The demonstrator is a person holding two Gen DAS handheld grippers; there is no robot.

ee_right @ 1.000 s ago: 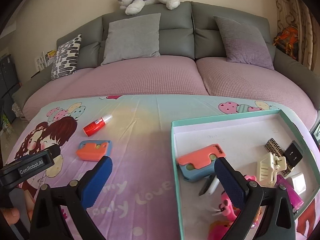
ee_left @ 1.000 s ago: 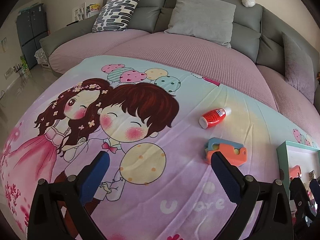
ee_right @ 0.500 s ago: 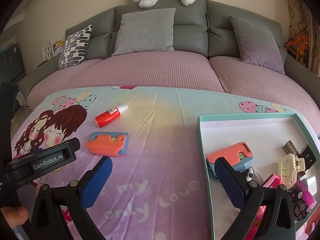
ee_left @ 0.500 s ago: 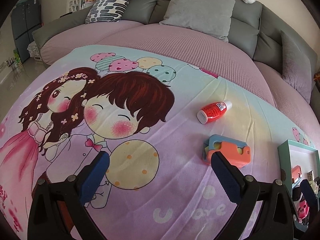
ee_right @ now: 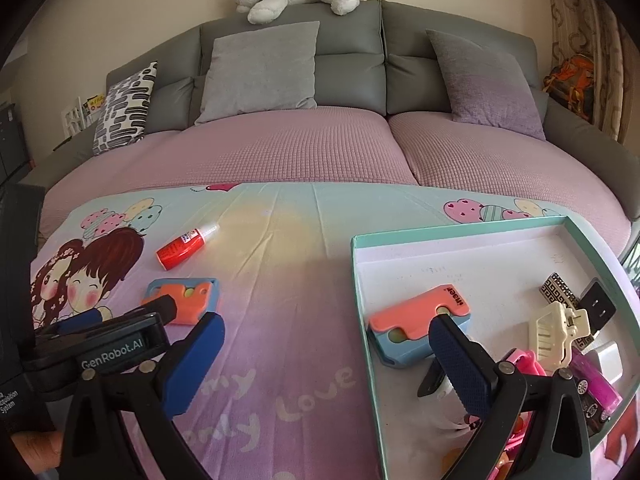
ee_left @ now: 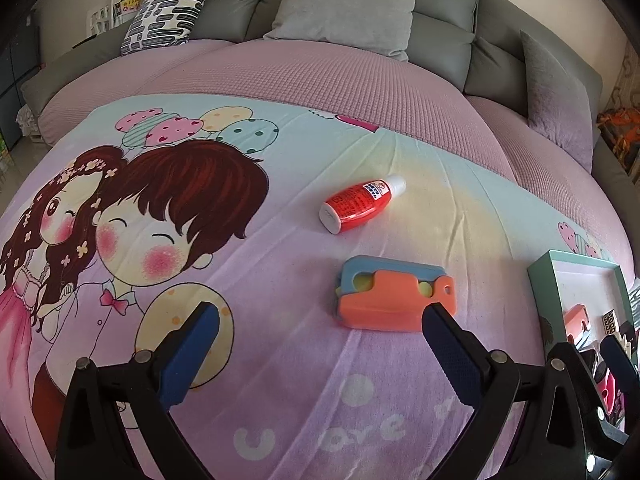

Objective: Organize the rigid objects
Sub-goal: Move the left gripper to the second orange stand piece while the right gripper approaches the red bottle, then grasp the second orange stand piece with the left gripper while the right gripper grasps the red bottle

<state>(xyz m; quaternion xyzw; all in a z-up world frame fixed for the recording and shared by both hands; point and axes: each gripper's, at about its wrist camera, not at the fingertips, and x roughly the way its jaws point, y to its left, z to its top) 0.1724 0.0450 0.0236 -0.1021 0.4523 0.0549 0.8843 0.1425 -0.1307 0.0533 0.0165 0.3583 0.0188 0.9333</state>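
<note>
An orange and blue utility knife (ee_left: 394, 295) lies flat on the cartoon-print cloth, just ahead of my open left gripper (ee_left: 320, 330), beside its right finger. It also shows in the right wrist view (ee_right: 184, 300). A red glue bottle (ee_left: 360, 204) with a white cap lies beyond it, also in the right wrist view (ee_right: 186, 246). My right gripper (ee_right: 328, 340) is open and empty, low over the cloth at the left edge of the teal tray (ee_right: 460, 230). A second orange and blue knife (ee_right: 416, 326) lies inside the tray.
The tray also holds a white hair claw (ee_right: 556, 330), a black patterned clip (ee_right: 560, 288), pink items (ee_right: 524, 364) and a purple piece (ee_right: 596, 380). The left gripper's body (ee_right: 100, 344) shows at the lower left of the right wrist view. A pink-covered sofa with grey cushions (ee_right: 260, 68) lies behind.
My left gripper has moved forward and right, closing on the loose knife and the bottle. My right gripper has shifted left and back, off the tray's contents. Both stayed open.
</note>
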